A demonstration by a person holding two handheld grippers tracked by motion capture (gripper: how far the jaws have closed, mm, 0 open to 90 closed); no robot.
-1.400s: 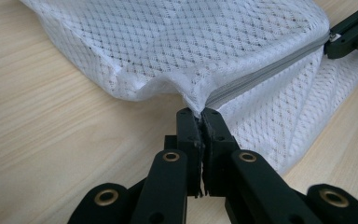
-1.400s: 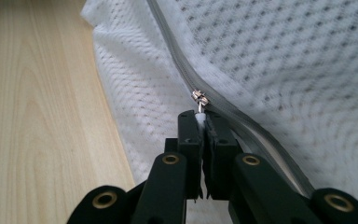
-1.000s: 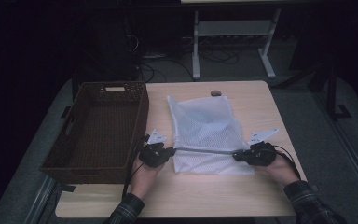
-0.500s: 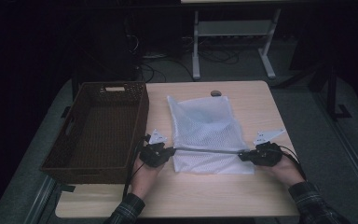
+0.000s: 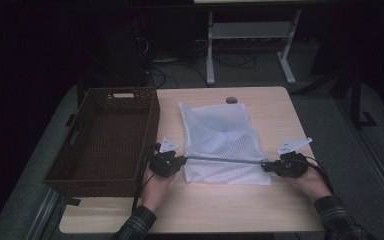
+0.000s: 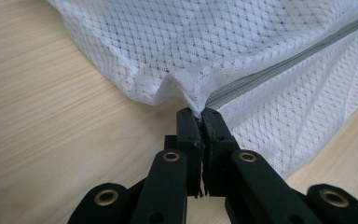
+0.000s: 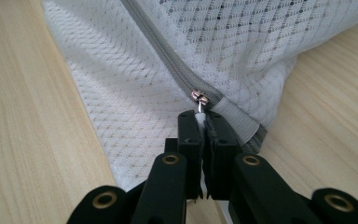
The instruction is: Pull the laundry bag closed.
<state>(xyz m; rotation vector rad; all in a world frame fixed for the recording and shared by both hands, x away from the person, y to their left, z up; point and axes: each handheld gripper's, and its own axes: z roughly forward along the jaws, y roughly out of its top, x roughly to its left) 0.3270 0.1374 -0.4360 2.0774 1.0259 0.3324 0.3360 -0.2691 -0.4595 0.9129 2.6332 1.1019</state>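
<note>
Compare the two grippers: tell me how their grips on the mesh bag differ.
The left gripper pinches the bag's fabric corner at the zipper's end; the right gripper pinches the small metal zipper pull. The left gripper sits beside the wicker basket; the right gripper is over bare table on the far side. Both are shut, holding the mesh bag with the zipper stretched straight between them.

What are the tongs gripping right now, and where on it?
Both hold the white mesh bag. The left tongs pinch the fabric at one end of the grey zipper; the right tongs pinch the zipper pull at the other end.
</note>
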